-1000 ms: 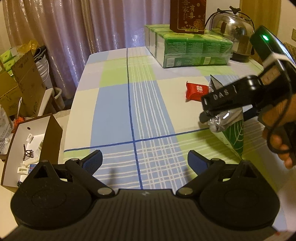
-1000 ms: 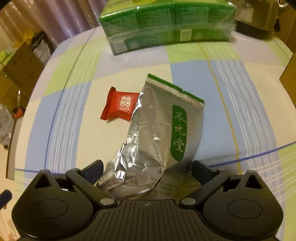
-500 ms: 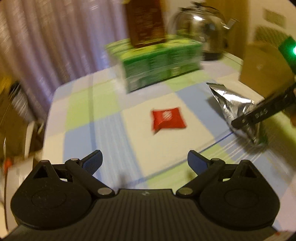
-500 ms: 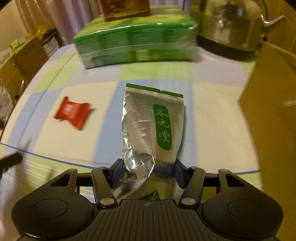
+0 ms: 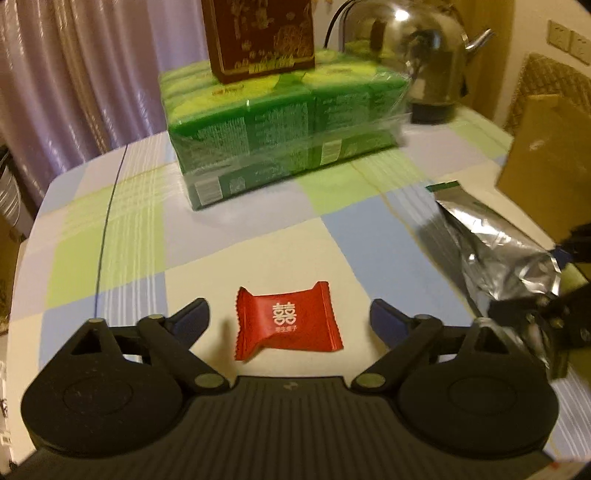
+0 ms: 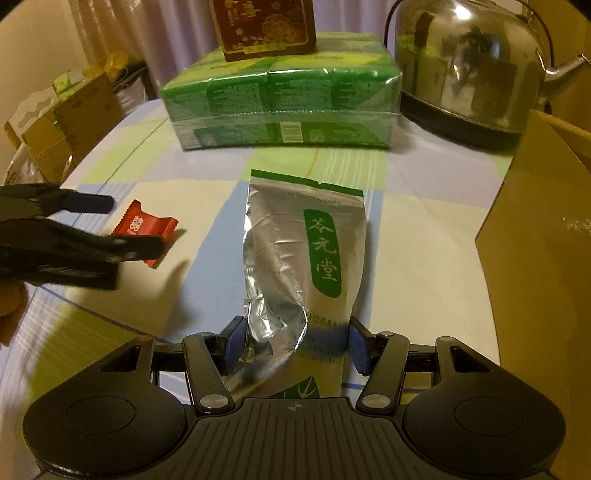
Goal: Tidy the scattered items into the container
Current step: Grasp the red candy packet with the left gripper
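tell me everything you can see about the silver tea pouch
The silver tea pouch is crinkled foil with a green top strip and a green oval label bearing white Chinese characters. It lies lengthwise on the checked tablecloth, its dented lower end clamped between the right gripper fingers, beside the cardboard box.

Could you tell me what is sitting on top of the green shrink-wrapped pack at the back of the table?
A dark red box with gold floral print stands on the green shrink-wrapped pack. Its top runs out of frame in both views, and the patch of pack beneath it is covered.
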`<act>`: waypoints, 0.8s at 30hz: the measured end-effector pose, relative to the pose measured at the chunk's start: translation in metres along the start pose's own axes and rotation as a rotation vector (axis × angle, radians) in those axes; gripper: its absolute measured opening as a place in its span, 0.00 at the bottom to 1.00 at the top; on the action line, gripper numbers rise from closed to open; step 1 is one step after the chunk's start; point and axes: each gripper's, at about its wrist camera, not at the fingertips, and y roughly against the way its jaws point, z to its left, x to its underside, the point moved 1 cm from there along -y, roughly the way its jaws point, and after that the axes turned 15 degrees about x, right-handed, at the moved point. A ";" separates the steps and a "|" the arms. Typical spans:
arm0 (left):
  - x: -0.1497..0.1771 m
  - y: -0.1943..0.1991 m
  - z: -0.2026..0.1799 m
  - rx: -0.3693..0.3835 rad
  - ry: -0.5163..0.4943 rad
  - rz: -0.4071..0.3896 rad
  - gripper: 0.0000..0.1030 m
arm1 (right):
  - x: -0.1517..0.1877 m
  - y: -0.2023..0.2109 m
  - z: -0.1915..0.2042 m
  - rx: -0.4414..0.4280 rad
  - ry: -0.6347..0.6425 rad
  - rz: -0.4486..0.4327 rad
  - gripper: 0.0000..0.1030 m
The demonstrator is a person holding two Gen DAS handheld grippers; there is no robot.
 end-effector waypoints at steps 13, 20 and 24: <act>0.030 0.013 -0.019 -0.015 0.109 0.032 0.41 | 0.014 0.013 -0.010 -0.029 -0.023 -0.007 0.51; 0.087 0.069 -0.095 0.038 0.082 0.027 0.41 | 0.060 0.063 -0.012 -0.050 -0.045 -0.010 0.51; 0.121 0.098 -0.134 0.054 0.115 0.019 0.41 | 0.093 0.097 -0.018 -0.049 -0.067 -0.007 0.51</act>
